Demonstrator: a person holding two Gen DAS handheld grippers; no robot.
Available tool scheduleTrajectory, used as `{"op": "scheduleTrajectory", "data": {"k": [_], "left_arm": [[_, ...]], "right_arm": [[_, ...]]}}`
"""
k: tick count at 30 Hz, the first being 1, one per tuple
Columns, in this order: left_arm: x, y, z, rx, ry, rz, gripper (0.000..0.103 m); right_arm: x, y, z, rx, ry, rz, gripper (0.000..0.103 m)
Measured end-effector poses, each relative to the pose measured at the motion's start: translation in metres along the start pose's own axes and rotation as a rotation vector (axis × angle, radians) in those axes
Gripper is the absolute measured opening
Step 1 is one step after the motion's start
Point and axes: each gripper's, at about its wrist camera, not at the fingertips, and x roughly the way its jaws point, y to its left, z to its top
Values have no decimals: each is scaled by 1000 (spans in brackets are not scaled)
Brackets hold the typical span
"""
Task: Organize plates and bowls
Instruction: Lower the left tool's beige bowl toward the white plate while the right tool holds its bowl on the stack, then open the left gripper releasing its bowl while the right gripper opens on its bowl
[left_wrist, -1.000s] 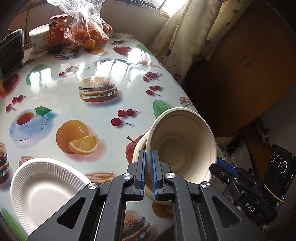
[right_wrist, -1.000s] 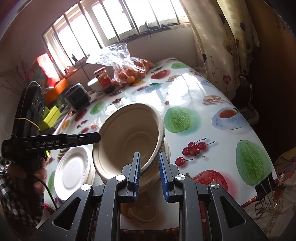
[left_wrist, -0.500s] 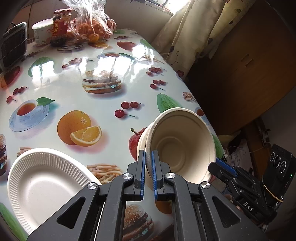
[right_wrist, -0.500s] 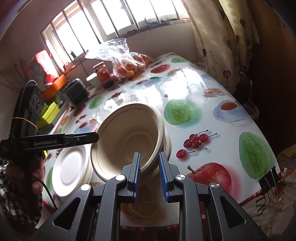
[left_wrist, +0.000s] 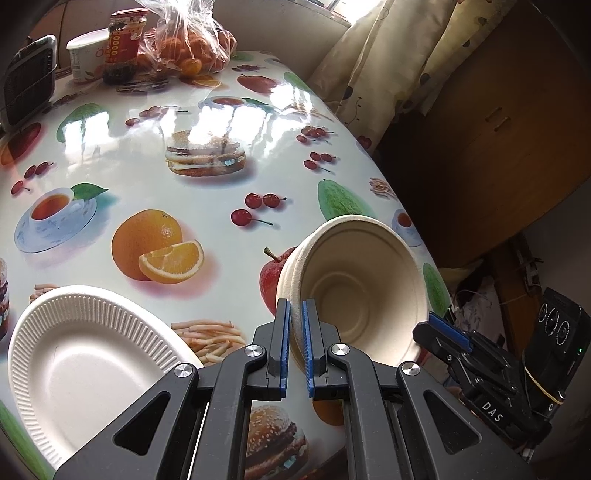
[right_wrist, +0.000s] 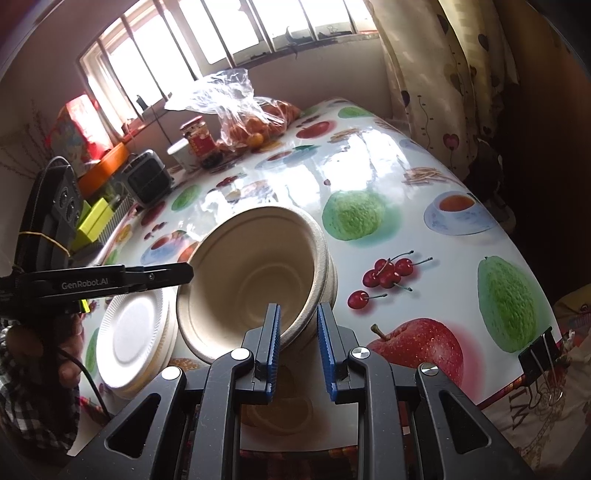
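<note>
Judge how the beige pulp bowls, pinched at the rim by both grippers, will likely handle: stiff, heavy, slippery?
The bowls look like thin moulded fibre, so probably light. The left gripper and right gripper each clamp only the rim, which may flex. The matte surface probably grips well against the ridged pads.

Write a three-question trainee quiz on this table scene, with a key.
1. True or false: the left gripper is shut on the rim of the tan bowls.
2. Which sits on the table beside the bowls? A) a glass mug B) a stack of white plates C) a metal pan
3. Fill in: the right gripper is shut on the nested bowls at their ____.

Key: 1 true; 2 B; 3 rim. The bowls are tipped, open side toward both cameras. The bag of oranges lies at the table's far end.
</note>
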Motion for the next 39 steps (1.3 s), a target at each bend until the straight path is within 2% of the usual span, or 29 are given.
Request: {"op": "scheduleTrajectory", "data": {"k": [21,28,34,35,39], "left_arm": [[2,1,0,-8,-2,4,6],[1,1,-1,-10,-5,-1,7],[1,2,-1,-11,-12,-2,8],[1,2,-1,-11,-13,-3,9],[-2,5,-3,-19,-29,-10,27]], "right_arm": [[7,-2,-1,7,15,-3,21],[7,-2,-2,8,17,-2,29],[8,-2,-1,9,18,-1,32],[7,-2,-1,9,17,0,33],[7,-4,-1,24,9,17,38]]}}
